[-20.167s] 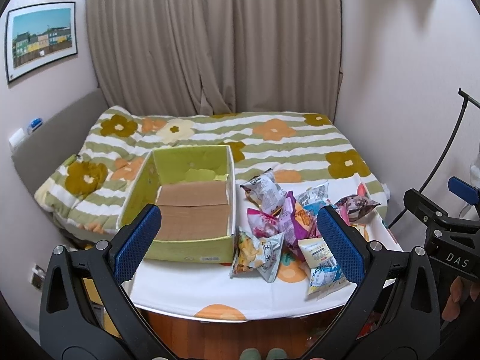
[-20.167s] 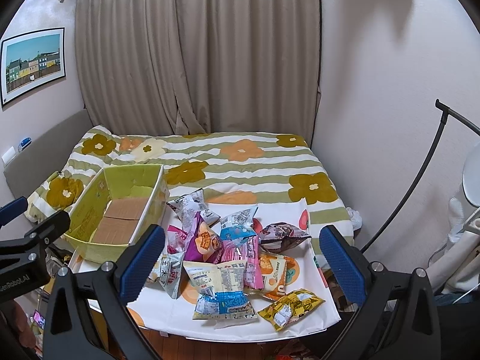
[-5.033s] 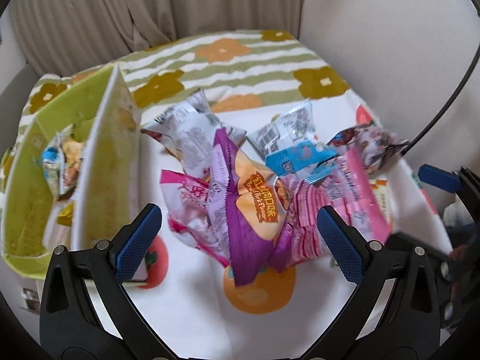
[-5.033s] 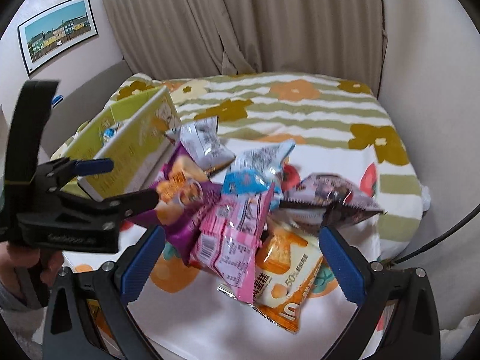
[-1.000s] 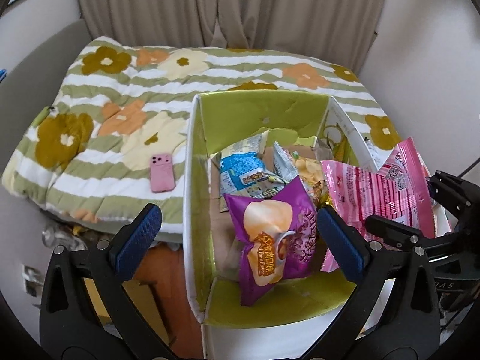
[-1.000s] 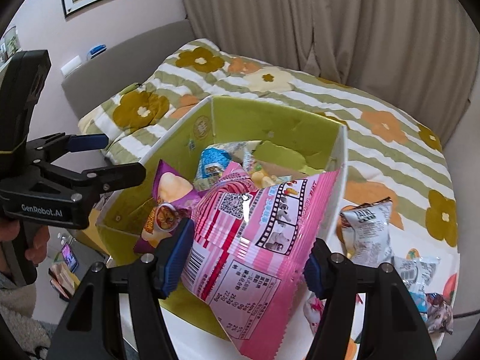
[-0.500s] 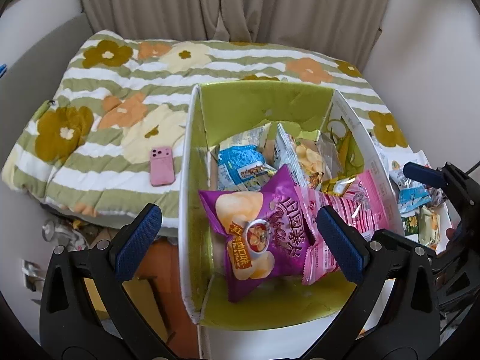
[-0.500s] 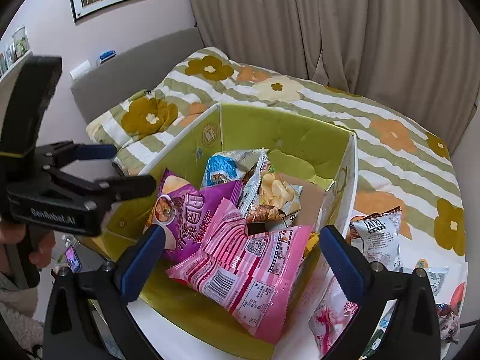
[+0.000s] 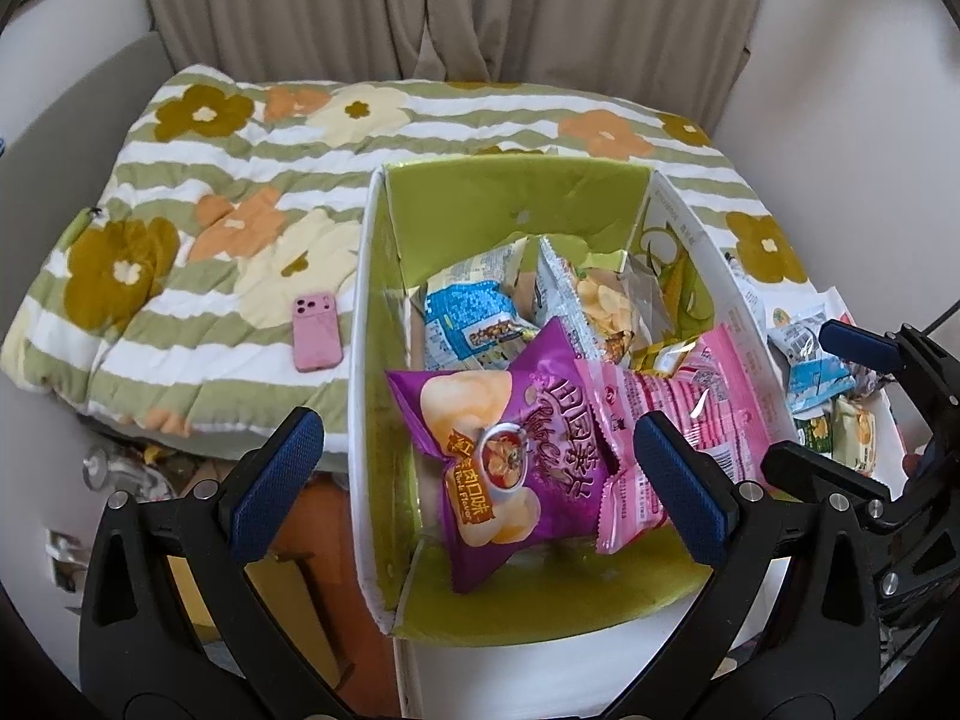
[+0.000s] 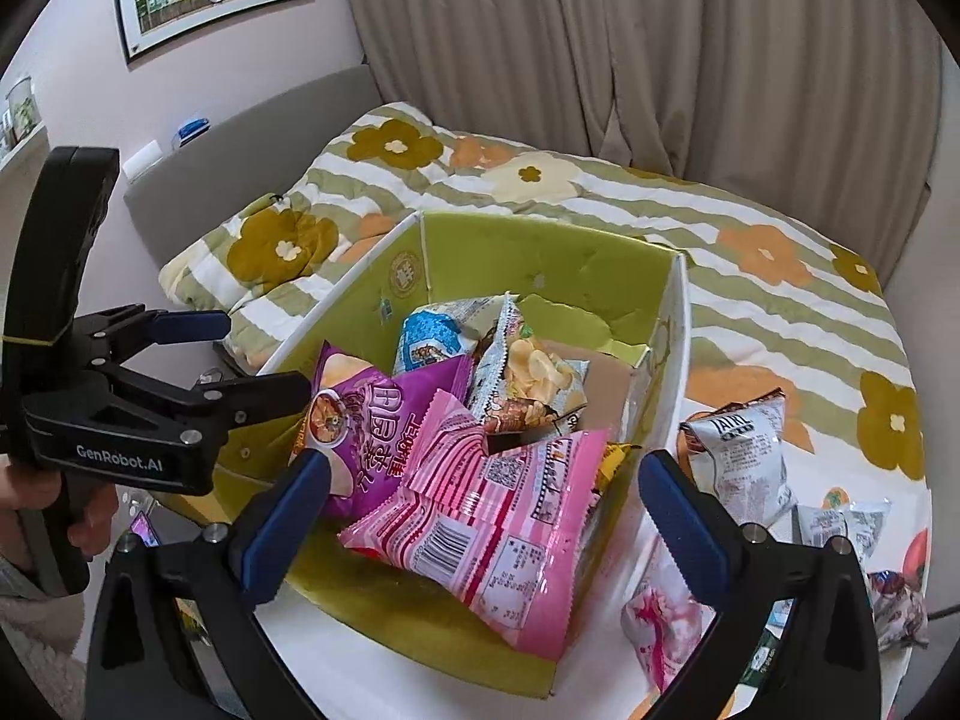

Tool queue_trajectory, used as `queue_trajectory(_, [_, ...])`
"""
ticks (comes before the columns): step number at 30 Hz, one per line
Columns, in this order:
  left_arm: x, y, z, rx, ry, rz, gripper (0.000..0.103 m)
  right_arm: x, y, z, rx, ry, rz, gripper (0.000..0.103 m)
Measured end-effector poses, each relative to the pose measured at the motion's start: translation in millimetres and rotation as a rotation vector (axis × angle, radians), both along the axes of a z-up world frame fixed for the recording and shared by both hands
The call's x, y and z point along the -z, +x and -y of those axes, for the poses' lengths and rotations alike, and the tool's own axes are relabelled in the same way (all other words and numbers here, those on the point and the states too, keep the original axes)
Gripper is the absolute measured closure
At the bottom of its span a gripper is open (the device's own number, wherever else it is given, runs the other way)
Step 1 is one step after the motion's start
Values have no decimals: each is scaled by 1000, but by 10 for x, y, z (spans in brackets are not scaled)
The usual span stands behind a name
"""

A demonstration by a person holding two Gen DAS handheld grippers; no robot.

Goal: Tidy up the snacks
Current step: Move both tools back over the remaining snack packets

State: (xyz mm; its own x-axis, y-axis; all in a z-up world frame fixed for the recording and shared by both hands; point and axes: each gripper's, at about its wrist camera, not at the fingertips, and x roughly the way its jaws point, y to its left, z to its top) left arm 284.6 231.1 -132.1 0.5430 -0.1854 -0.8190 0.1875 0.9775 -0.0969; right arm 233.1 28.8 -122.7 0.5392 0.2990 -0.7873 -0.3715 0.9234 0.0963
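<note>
Both grippers hang over the green box (image 9: 516, 204), jaws spread wide and gripping nothing. From the left gripper (image 9: 474, 468), the purple chip bag (image 9: 510, 450) sits dead centre between the fingers, down inside the box, with the pink packet (image 9: 672, 414) overlapping it toward 3 o'clock and leaning on the right wall. The blue bag (image 9: 468, 318) and crisp bag (image 9: 600, 300) fill the 12 o'clock end. Bare floor shows at 6 o'clock near the front wall. From the right gripper (image 10: 480, 510), loose snacks (image 10: 738, 450) lie outside at 3 o'clock. A pink phone (image 9: 317, 331) rests on the bed at 10 o'clock.
</note>
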Motion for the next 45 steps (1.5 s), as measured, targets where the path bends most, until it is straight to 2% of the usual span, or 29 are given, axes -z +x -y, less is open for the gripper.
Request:
queue_trajectory(5, [-141, -98, 113, 2, 1, 32, 1, -124, -99, 125, 32, 9, 31, 1])
queue_trajectory(14, [-489, -372, 669, -2, -14, 118, 0, -436, -389, 652, 68, 32, 117, 1])
queue_trajectory(27, [-738, -777, 2098, 61, -26, 208, 0, -696, -819, 2043, 185, 38, 157, 1])
queue_trajectory(37, [-614, -911, 3025, 95, -69, 185, 0, -734, -1057, 2945, 300, -18, 172, 1])
queue_trajectory(41, [-454, -800, 3336, 119, -81, 127, 1, -681, -1022, 3199, 344, -14, 143, 1])
queue_trajectory(45, [-158, -540, 3644, 138, -77, 47, 1, -545, -905, 3448, 388, 10, 90, 1])
